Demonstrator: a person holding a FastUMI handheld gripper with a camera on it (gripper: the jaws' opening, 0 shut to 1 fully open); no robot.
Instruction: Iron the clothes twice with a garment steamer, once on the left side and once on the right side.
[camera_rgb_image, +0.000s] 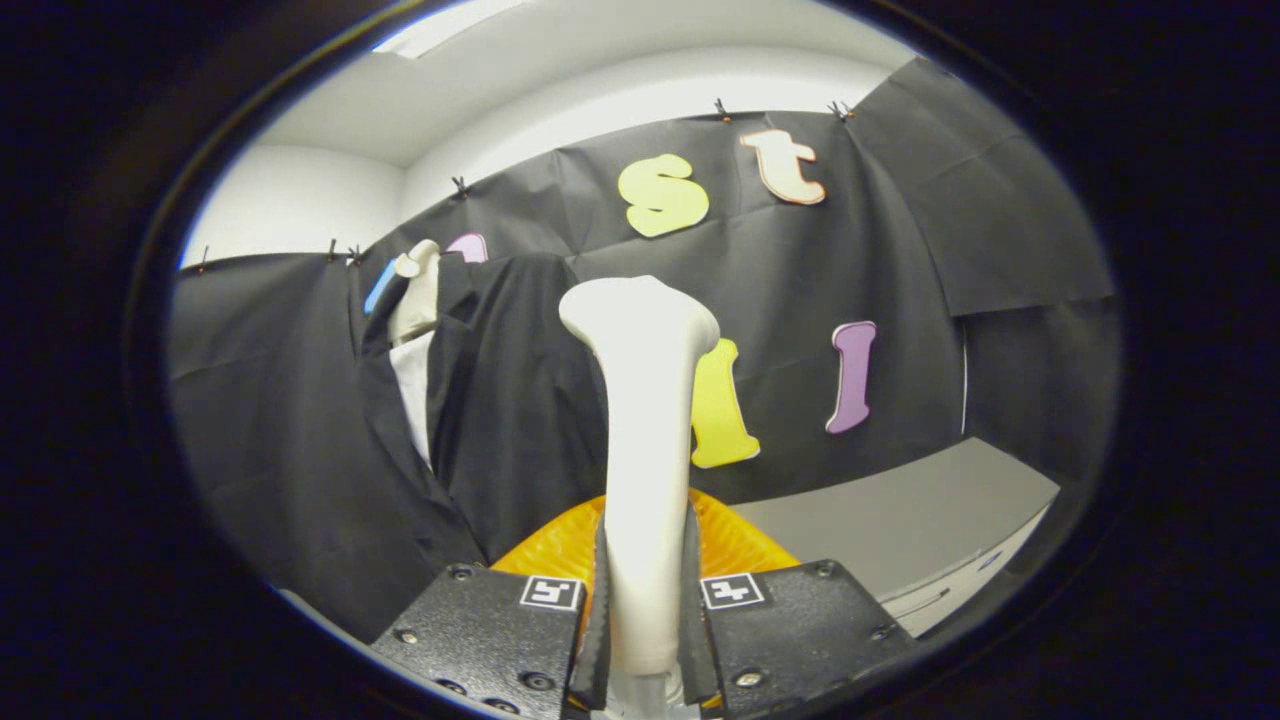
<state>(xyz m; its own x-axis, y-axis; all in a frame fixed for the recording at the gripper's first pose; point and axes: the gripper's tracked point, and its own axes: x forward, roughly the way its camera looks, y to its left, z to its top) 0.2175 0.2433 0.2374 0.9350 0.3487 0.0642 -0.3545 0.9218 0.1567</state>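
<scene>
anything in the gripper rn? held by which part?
Yes: the hand-held gripper is shut on the garment steamer, both fingers pressing its handle low down, head pointing up ahead.

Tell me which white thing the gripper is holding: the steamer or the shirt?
The white steamer: both fingers of the gripper press its handle. The white shirt hangs beyond, inside the dark jacket.

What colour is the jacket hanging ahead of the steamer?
Black, over a white shirt: the hanging black suit jacket, gripper view, beyond the white garment steamer clamped in the hand-held gripper.
</scene>
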